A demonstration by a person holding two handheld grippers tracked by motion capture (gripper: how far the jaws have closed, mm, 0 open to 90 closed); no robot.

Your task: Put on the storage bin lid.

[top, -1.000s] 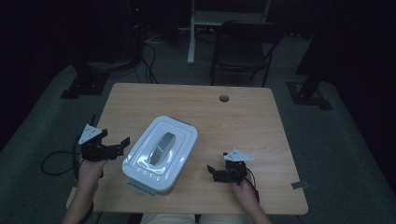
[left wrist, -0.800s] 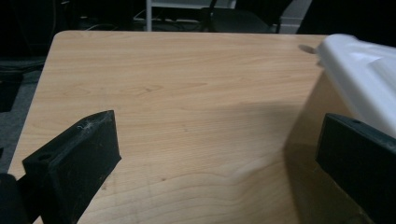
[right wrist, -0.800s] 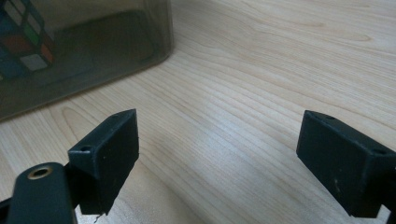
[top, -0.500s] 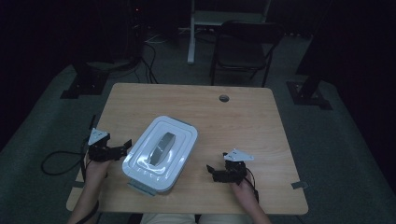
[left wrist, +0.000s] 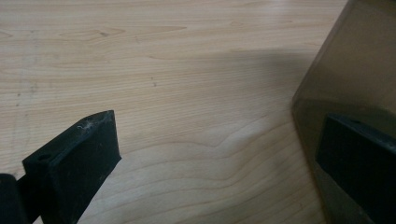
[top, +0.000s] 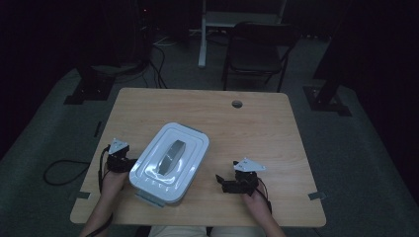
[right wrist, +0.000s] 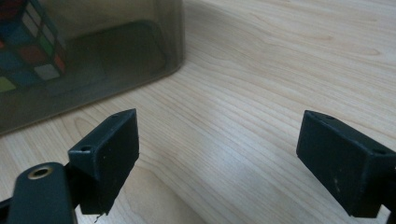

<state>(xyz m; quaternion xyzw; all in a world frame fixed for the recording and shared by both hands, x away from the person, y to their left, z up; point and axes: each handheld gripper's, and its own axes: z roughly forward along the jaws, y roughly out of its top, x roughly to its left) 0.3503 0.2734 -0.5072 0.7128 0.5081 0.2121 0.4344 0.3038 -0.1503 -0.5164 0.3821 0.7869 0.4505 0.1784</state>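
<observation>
Currently, I hold the left gripper (top: 129, 165) at the left side of the lidded container (top: 170, 162), which sits on the near-left part of the wooden table (top: 247, 128). In the left gripper view, its jaws stand wide apart over bare wood, and the right-hand jaw lies against or just in front of the container's smoky translucent wall (left wrist: 355, 70); I cannot tell whether they touch. The right gripper (top: 226, 183) rests near the table's front edge, well apart from the container on its right side. Its jaws are likewise spread wide with nothing between them. In the right gripper view, a multicoloured puzzle cube (right wrist: 28, 44) is visible through the container wall. The white lid with its grey handle (top: 170, 153) is seated on the container.
</observation>
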